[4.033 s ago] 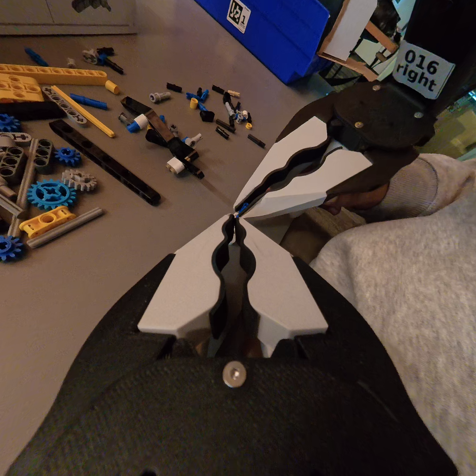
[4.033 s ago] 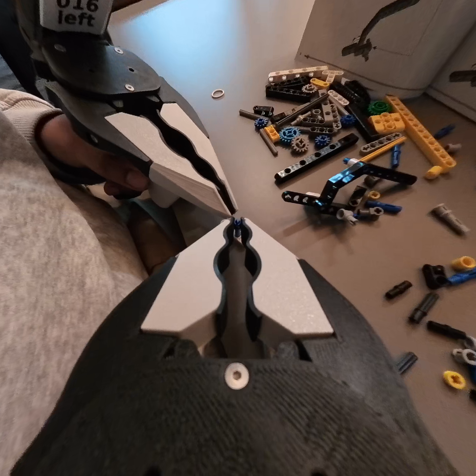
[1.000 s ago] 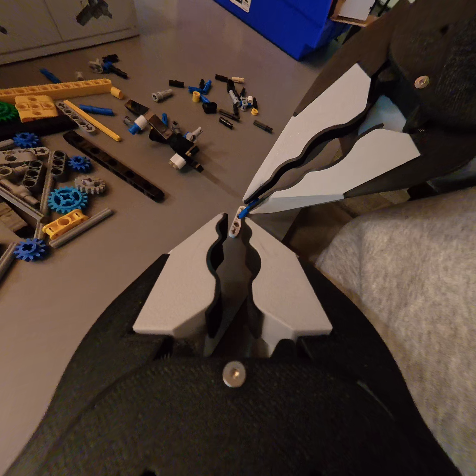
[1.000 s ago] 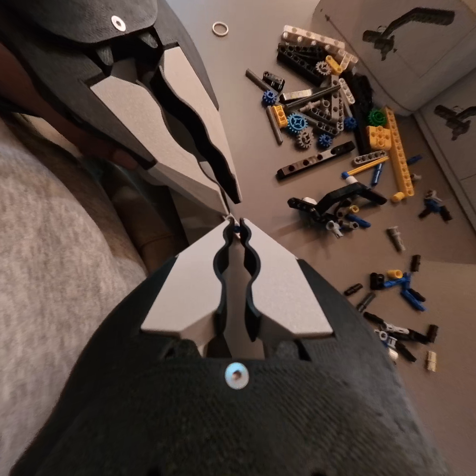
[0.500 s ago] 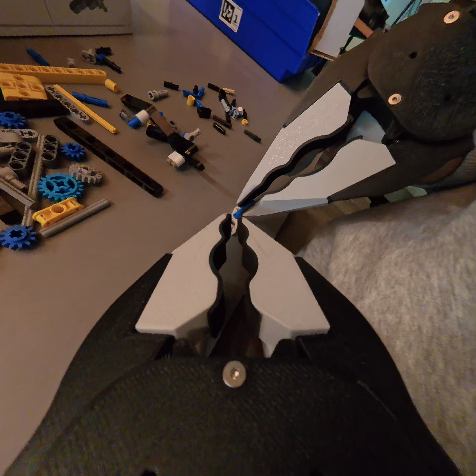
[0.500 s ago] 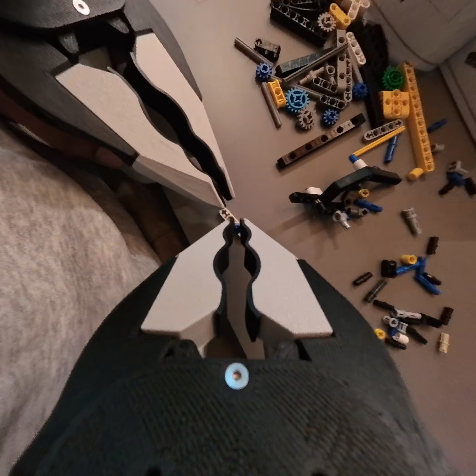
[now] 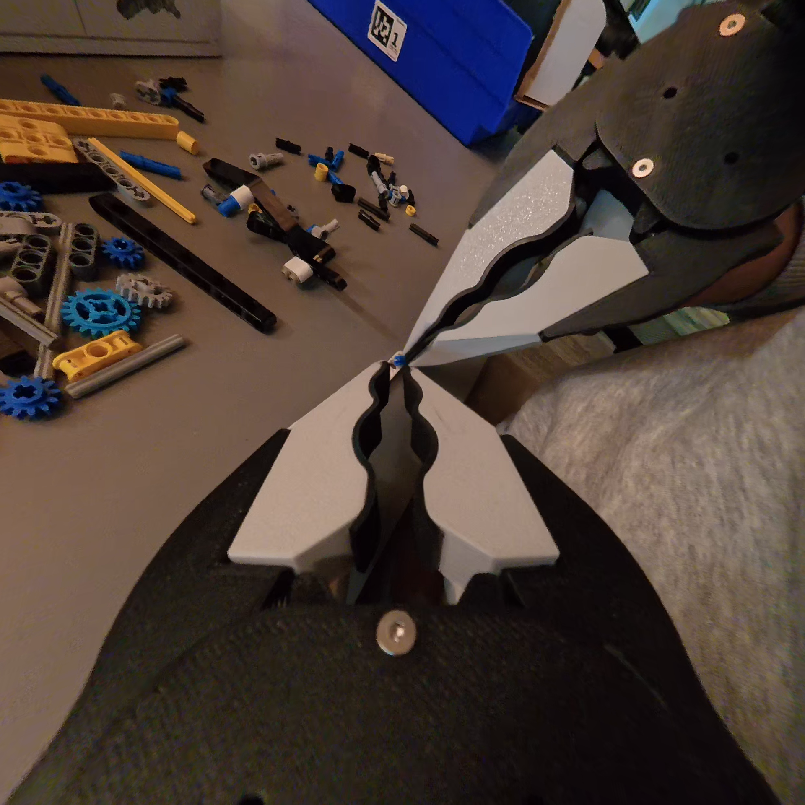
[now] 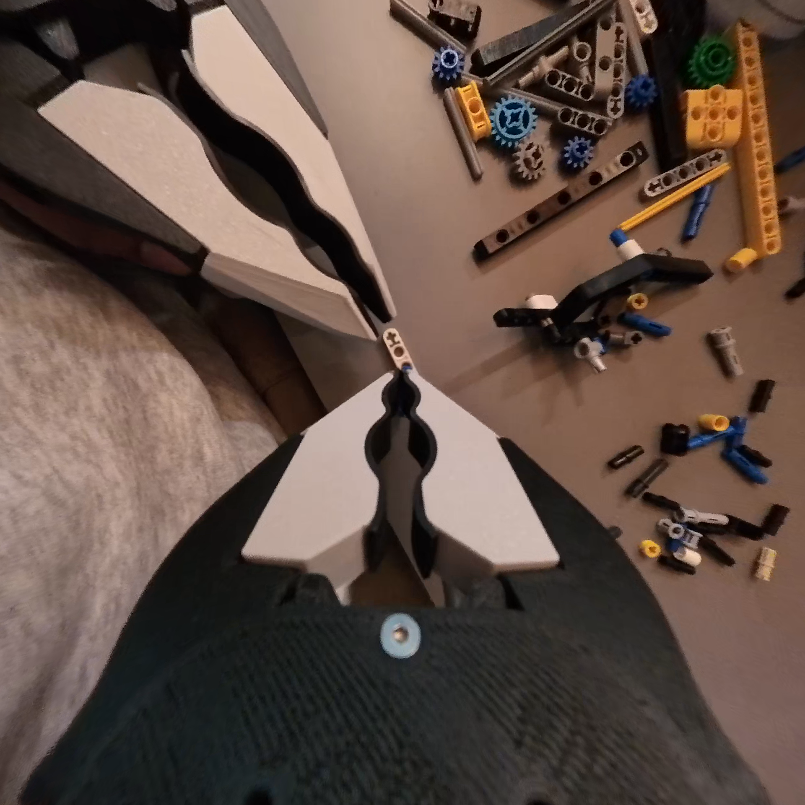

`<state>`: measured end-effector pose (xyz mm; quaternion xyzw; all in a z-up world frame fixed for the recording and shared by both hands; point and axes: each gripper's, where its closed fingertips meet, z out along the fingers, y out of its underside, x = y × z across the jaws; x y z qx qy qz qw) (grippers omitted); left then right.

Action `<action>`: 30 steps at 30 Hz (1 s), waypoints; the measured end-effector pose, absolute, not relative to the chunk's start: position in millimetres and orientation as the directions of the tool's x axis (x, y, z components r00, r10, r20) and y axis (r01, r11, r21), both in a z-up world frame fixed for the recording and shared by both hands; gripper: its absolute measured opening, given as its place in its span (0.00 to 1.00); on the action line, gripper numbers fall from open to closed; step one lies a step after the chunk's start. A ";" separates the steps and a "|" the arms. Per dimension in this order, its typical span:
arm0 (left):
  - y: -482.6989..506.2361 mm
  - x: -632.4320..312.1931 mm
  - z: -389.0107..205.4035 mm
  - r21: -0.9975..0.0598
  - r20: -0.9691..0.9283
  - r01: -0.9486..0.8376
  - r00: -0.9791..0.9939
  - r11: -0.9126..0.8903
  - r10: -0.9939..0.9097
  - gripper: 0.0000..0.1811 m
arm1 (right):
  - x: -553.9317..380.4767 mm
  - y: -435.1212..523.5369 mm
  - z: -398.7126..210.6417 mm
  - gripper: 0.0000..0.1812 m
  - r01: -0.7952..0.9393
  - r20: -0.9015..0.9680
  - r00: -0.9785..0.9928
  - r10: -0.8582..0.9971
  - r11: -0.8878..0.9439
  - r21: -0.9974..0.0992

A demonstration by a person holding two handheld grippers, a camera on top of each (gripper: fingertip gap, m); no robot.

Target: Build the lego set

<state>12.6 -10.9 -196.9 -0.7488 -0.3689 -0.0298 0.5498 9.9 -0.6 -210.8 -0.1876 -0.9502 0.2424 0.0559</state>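
My left gripper (image 7: 394,370) is shut on a small light grey thin liftarm (image 8: 396,346), held in the air above the table's near edge. My right gripper (image 8: 405,375) is shut on a short blue pin (image 8: 406,368). The two grippers meet tip to tip. The pin's tip sits at the liftarm's end hole, and it also shows in the left wrist view (image 7: 398,360). The left gripper (image 8: 380,320) reaches in from the upper left of the right wrist view. The right gripper (image 7: 411,352) reaches in from the upper right of the left wrist view.
A half-built black assembly (image 8: 610,296) lies mid-table, also in the left wrist view (image 7: 287,235). Around it lie blue gears (image 7: 100,311), a long black beam (image 7: 183,261), a yellow beam (image 8: 760,143) and small pins (image 8: 697,522). A blue bin (image 7: 435,65) stands behind. A grey-sleeved person is close by. The grippers are tip to tip, or close to it. Both grippers' tips are roughly 20 cm from the yellow beam (image 8: 760,143). Look for it in the left wrist view (image 7: 62,110) too.
Both grippers have stayed shut and tip to tip. The right gripper has rolled and shifted against the left, and less of the blue pin shows between the tips than a second ago.
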 end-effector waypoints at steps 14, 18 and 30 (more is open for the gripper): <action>-12.4 11.6 -196.6 -0.793 0.470 0.601 0.711 -0.104 0.523 0.03 | 34.8 3.8 -209.3 0.07 0.362 -0.091 -0.915 0.393 0.700 -0.615; -13.4 10.8 -196.0 -0.785 0.488 0.613 0.700 -0.088 0.522 0.03 | 39.8 -1.3 -217.5 0.02 0.291 -0.032 -0.934 0.355 0.706 -0.646; -10.3 18.7 -160.4 -0.721 0.679 0.685 0.667 0.105 0.308 0.10 | 28.3 -0.3 -179.1 0.02 0.258 -0.036 -0.938 0.346 0.622 -0.739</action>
